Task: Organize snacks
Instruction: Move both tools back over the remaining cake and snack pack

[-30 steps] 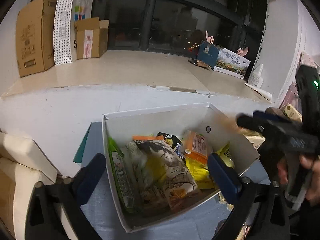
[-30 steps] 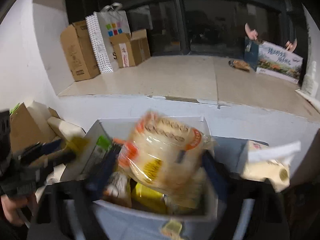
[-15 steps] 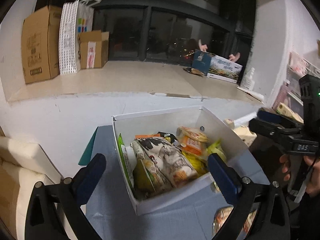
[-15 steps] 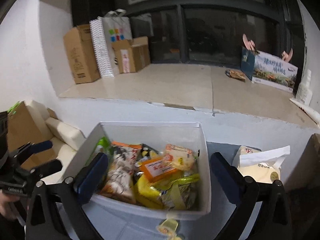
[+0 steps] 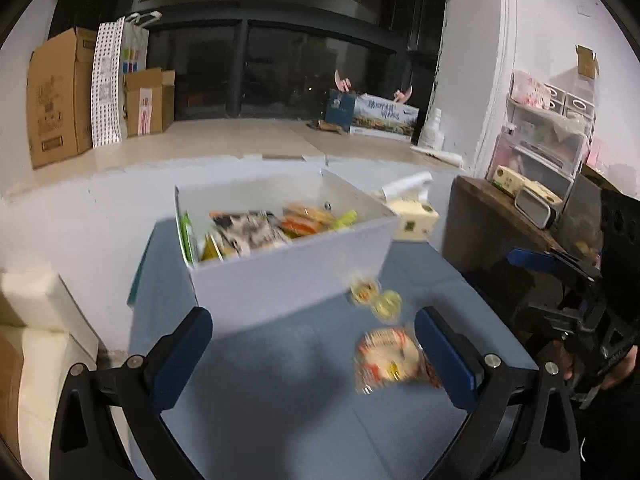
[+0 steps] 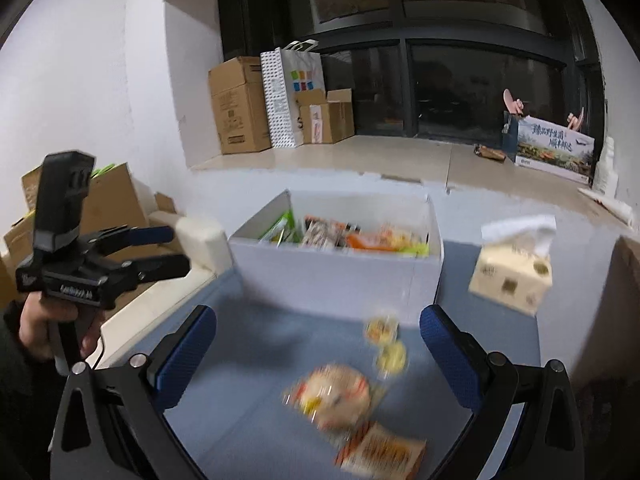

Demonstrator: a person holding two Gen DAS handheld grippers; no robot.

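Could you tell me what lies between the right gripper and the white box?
Right wrist view: a round bun packet and two small snacks lie on the blue mat between the right gripper and white box.

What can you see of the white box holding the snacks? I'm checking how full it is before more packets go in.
The white rectangular cardboard-looking box stands upright and open-topped on the blue table surface, near its far edge by the white wall. Its walls are plain and smooth. Snack packets fill it to about rim height: green ones at the left, a black-and-white one mid-box, orange and yellow ones to the right. Neither tool touches it. Blurred loose packets lie on the table in front of it, apparently apart from it.
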